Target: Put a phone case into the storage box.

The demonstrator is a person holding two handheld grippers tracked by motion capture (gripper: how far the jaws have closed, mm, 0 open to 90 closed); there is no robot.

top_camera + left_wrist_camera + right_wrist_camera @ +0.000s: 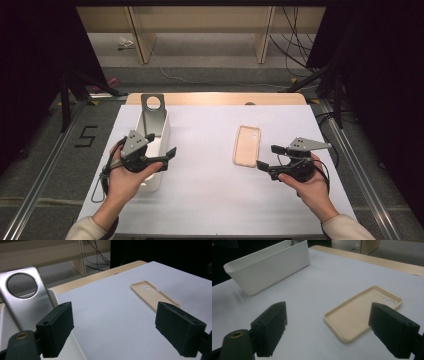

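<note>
A beige phone case lies open side up on the white table sheet, right of centre. A silver phone case with a round camera hole stands on end in the white bin at the left. My left gripper hovers over the bin's near right rim, open and empty. In the left gripper view its jaws frame bare sheet, with the silver case to the left and the beige case beyond. My right gripper is open and empty at the beige case's near right corner.
The wooden table edge runs along the back. Beyond it are shelf legs and loose cables on the floor. Dark stand legs flank both sides. The bin's long wall faces my right gripper.
</note>
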